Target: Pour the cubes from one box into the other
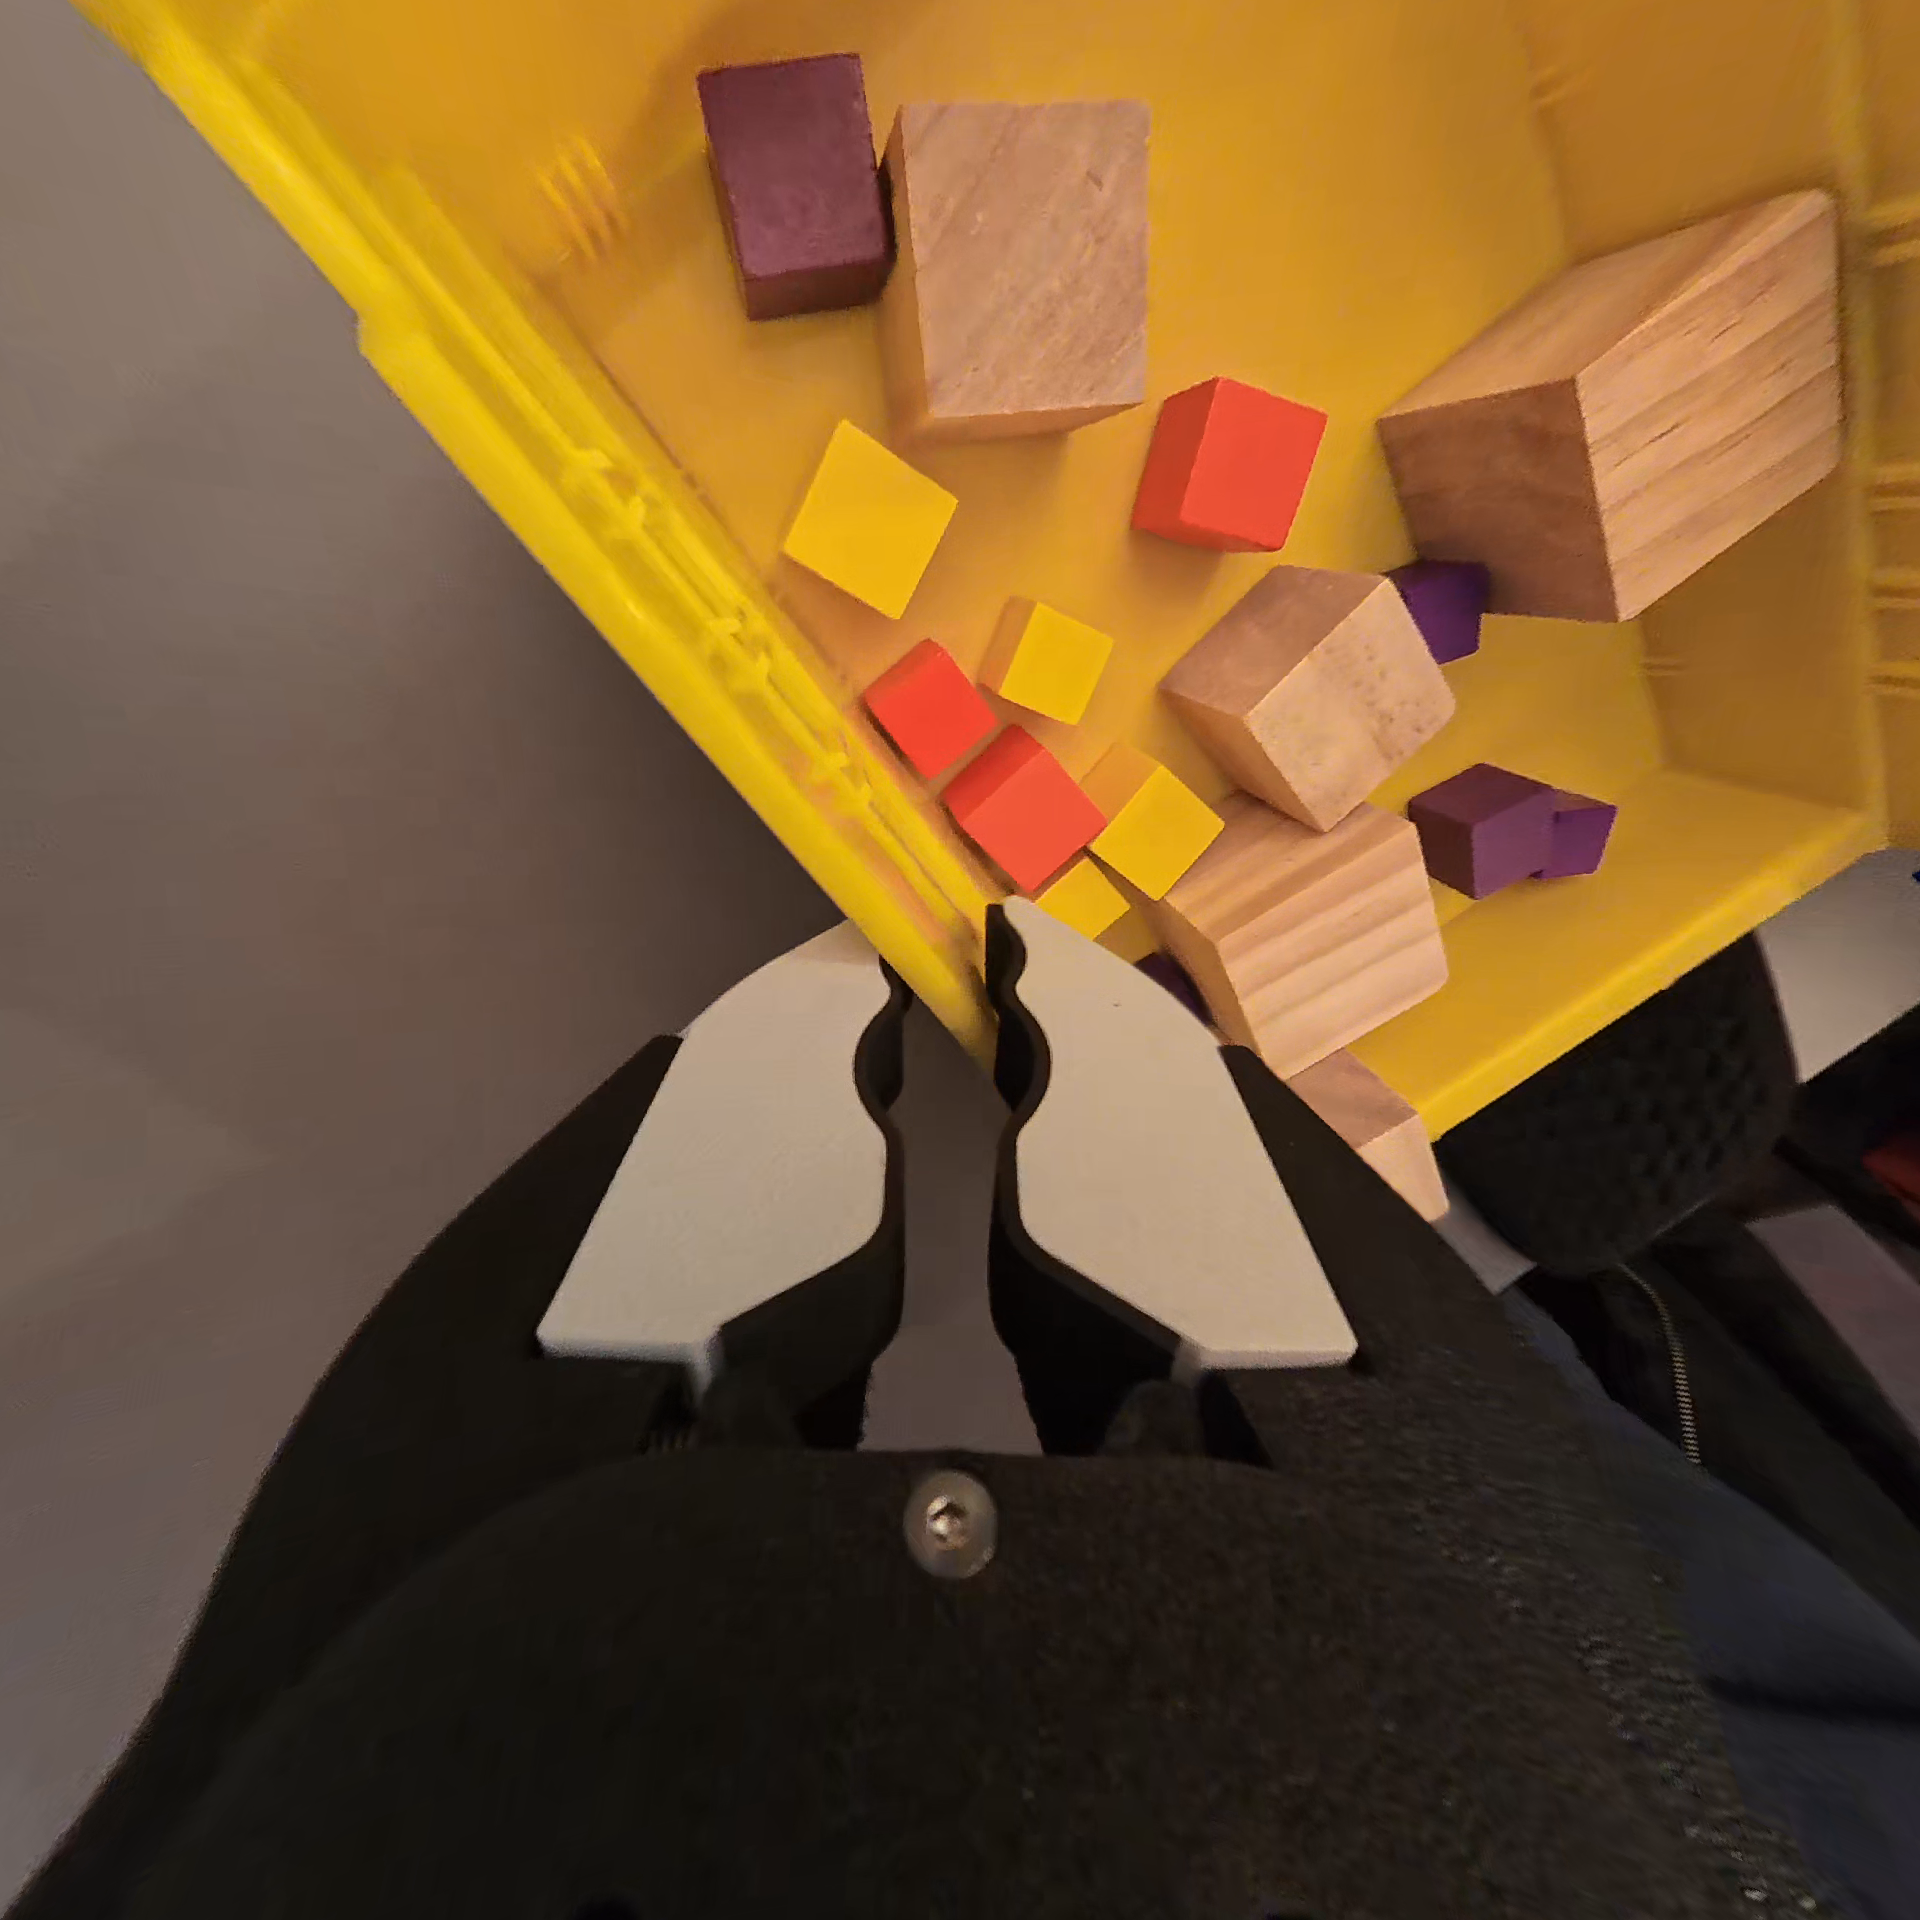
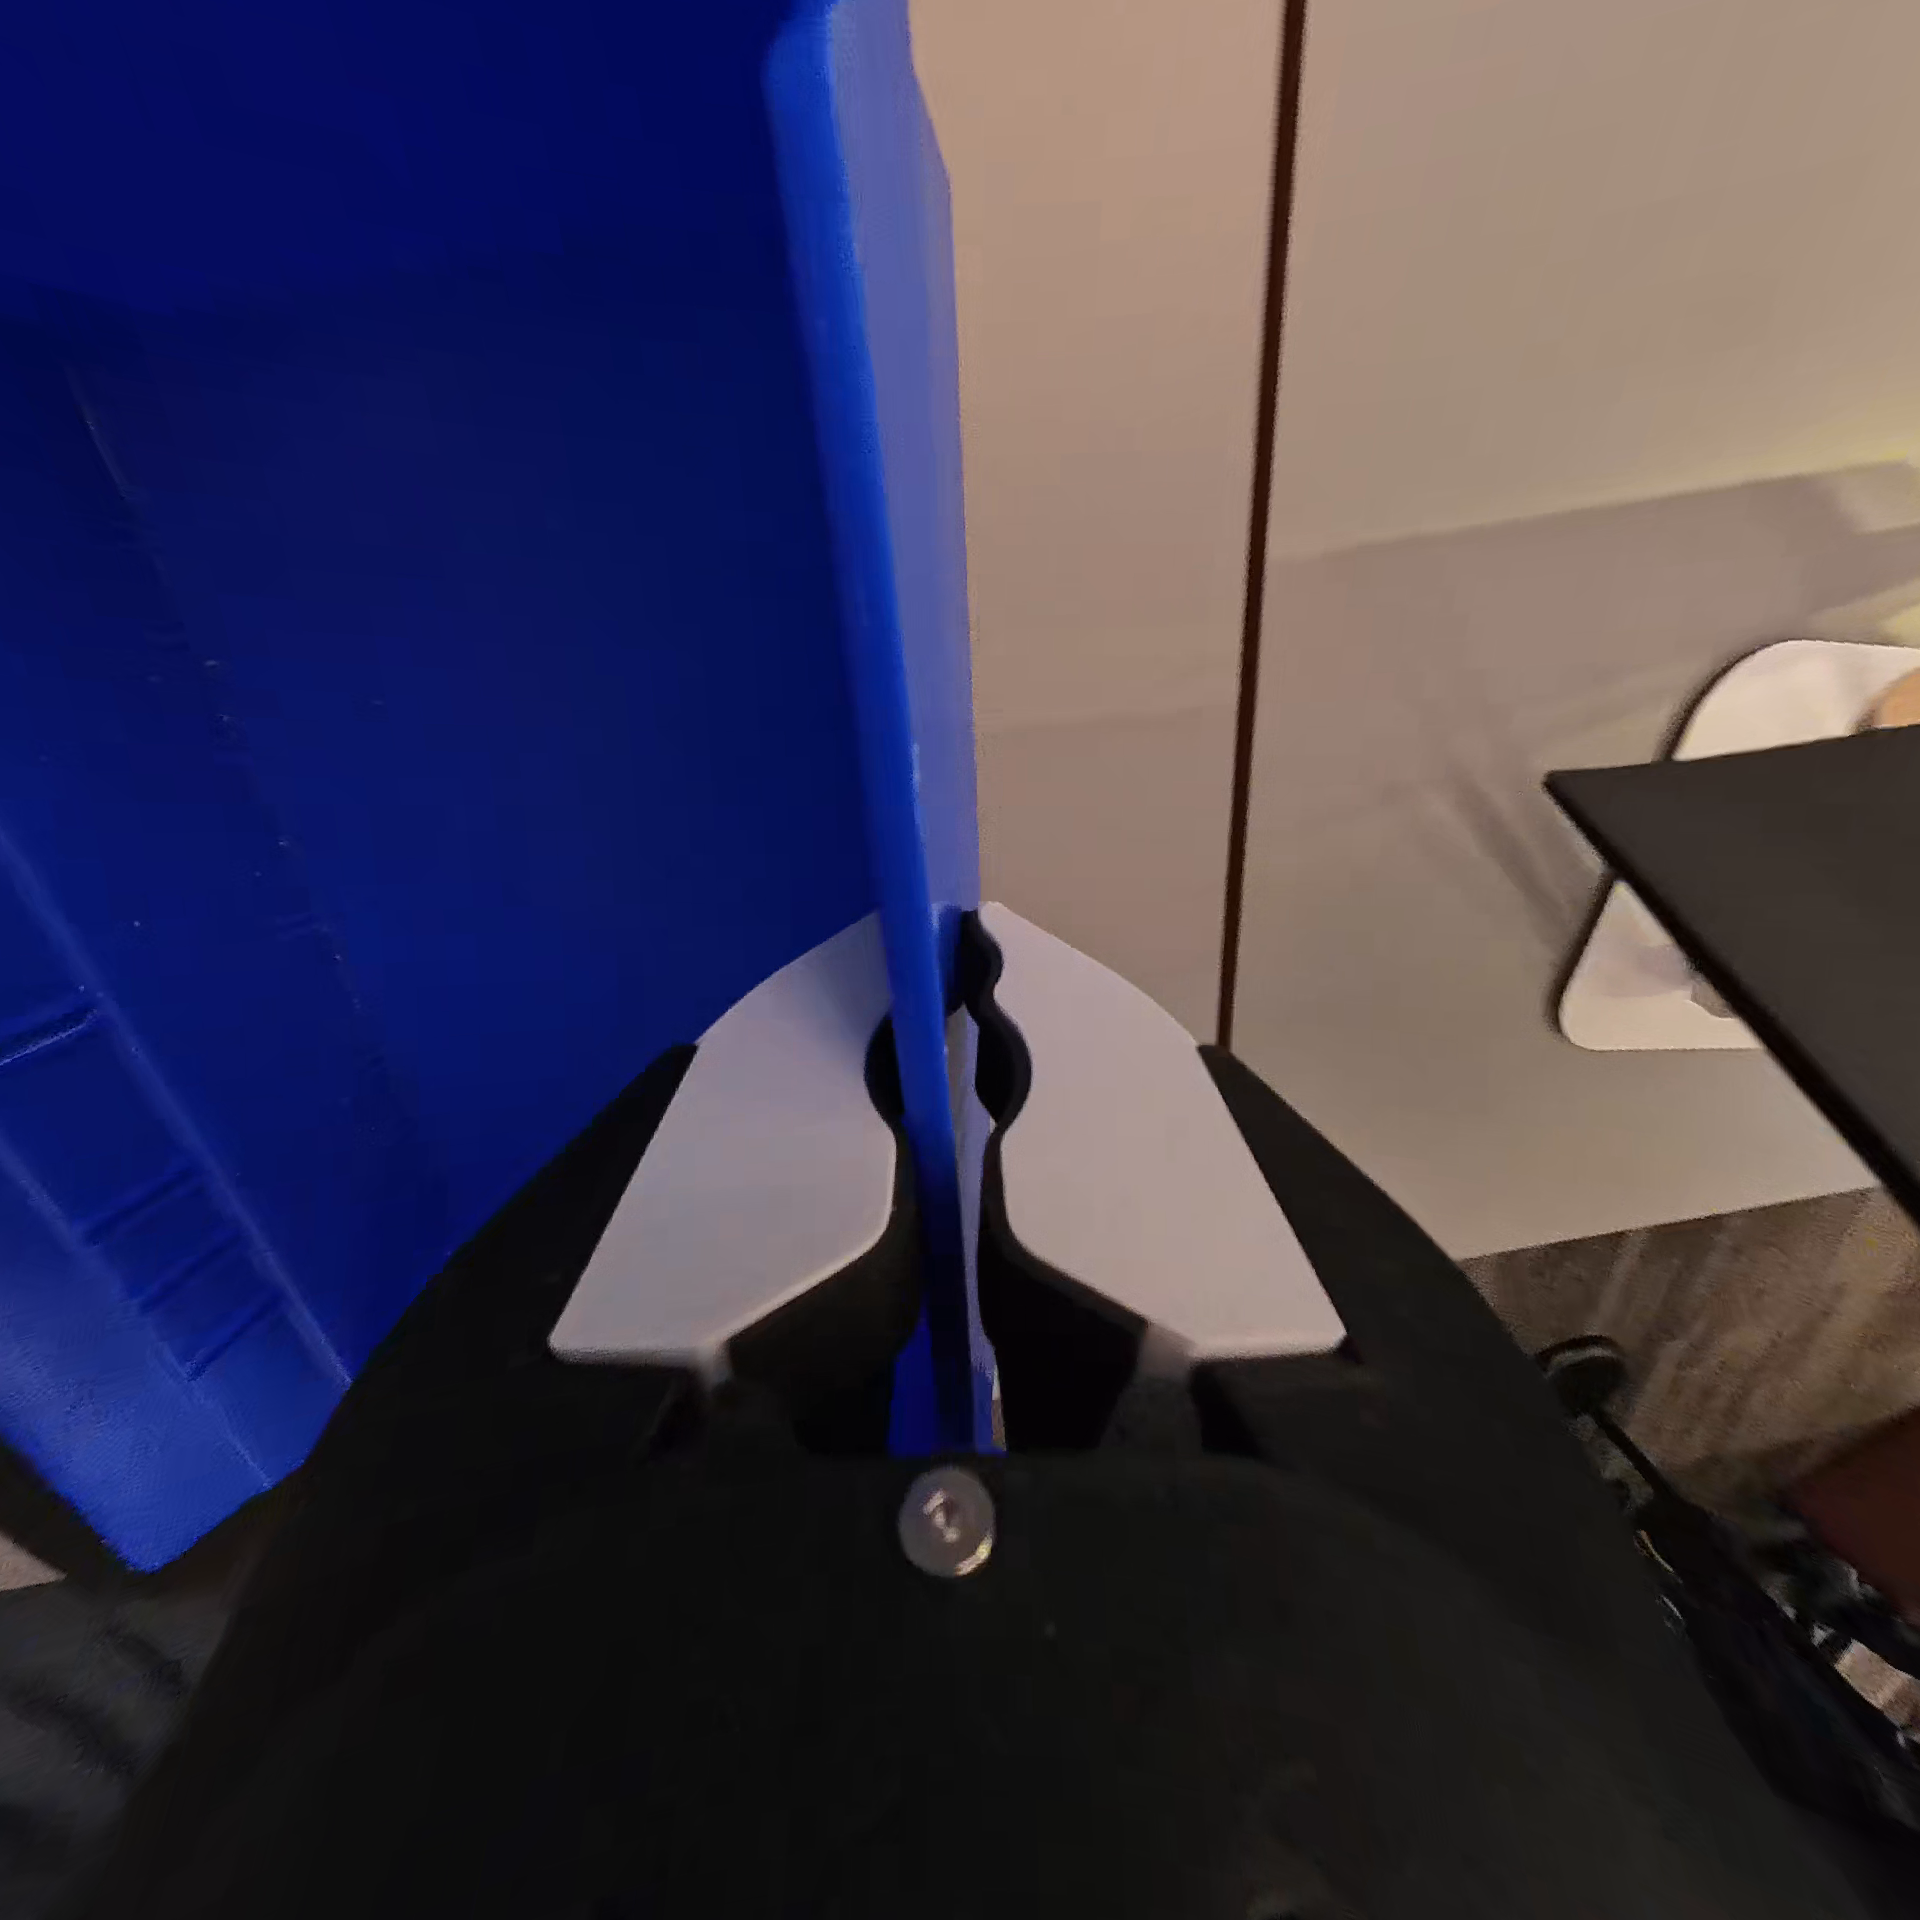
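Observation:
My left gripper [image 1: 940, 951] is shut on the side wall of a yellow box [image 1: 1340, 135], which is tilted. Inside it lie several cubes: large plain wooden ones [image 1: 1023, 275], small orange ones [image 1: 1226, 468], small yellow ones [image 1: 871, 520] and purple ones [image 1: 795, 187]. They gather toward the wall near my fingers. My right gripper [image 2: 940, 935] is shut on the side wall of a blue box [image 2: 416, 623], held up off the table. No cubes show in the part of the blue box that I see.
A black tabletop corner [image 2: 1787, 925] is at the right of the right wrist view, with a white chair [image 2: 1662, 935] behind it. A pale wall with a dark vertical seam [image 2: 1262, 520] is behind. A black rounded object [image 1: 1621, 1122] sits below the yellow box.

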{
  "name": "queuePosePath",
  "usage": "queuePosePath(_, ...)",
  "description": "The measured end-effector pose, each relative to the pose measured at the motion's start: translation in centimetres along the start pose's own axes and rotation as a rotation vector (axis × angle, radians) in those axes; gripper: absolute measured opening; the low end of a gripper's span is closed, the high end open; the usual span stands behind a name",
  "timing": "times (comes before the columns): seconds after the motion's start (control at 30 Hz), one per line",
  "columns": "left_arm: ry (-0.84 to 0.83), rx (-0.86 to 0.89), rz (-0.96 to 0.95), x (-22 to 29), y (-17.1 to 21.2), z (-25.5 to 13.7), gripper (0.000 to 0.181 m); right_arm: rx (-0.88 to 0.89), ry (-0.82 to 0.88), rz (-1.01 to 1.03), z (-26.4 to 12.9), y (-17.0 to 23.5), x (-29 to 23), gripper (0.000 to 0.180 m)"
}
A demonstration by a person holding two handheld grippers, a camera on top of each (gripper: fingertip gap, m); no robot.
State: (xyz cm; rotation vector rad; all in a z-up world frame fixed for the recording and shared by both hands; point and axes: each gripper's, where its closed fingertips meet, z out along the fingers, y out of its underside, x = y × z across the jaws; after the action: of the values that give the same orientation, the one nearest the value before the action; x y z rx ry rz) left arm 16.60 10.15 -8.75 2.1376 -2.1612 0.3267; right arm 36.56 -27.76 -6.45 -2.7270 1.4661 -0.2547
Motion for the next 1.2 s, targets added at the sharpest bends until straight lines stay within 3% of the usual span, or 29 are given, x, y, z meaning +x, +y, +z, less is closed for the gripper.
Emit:
queuePosePath(0.23,-0.065,-0.002,-0.033,-7.4,4.9,-2.2,0.013,-0.023,-0.169,0.009,1.2,-0.9,-4.7,0.01)
queuePosePath(0.63,-0.162,0.023,-0.197,-24.1,18.0,-7.4,0.015,0.064,-0.215,-0.029,1.4,-6.5,-11.4,0.009)
queuePosePath(0.83,-0.126,0.059,-0.227,-27.1,21.2,-8.4,0.013,0.022,-0.236,-0.052,2.0,-7.2,-14.0,0.006)
queuePosePath(1.03,-0.084,0.091,-0.155,-28.8,22.6,-9.1,0.013,-0.03,-0.348,-0.079,4.2,-6.2,-18.5,0.006)
queuePosePath(1.2,0.006,0.163,-0.166,-29.7,23.3,-9.5,0.013,-0.054,-0.346,-0.095,3.9,-5.3,-20.1,0.007)
